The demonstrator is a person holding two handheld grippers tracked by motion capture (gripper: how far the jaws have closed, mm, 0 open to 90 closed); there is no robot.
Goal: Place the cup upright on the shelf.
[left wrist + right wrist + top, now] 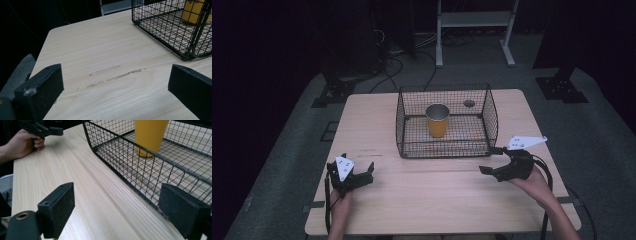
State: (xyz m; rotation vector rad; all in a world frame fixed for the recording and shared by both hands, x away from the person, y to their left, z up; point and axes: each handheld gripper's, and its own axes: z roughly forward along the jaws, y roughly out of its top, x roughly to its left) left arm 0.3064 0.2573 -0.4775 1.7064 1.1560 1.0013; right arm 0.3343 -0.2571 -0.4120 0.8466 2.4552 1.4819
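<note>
Your left hand-held gripper (357, 175) gapes wide, empty, over open surface (437, 200). Your right hand-held gripper (492, 161), equally wide and empty, sits just beside the wire basket's (402, 130) near corner, yellow cup (437, 120) beyond.

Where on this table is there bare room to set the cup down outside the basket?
Bare wood lies left of the wire basket toward the table edge, and across the front strip between the left gripper and right gripper. The basket's right front corner is crowded by the right gripper. The orange cup stands inside.
</note>
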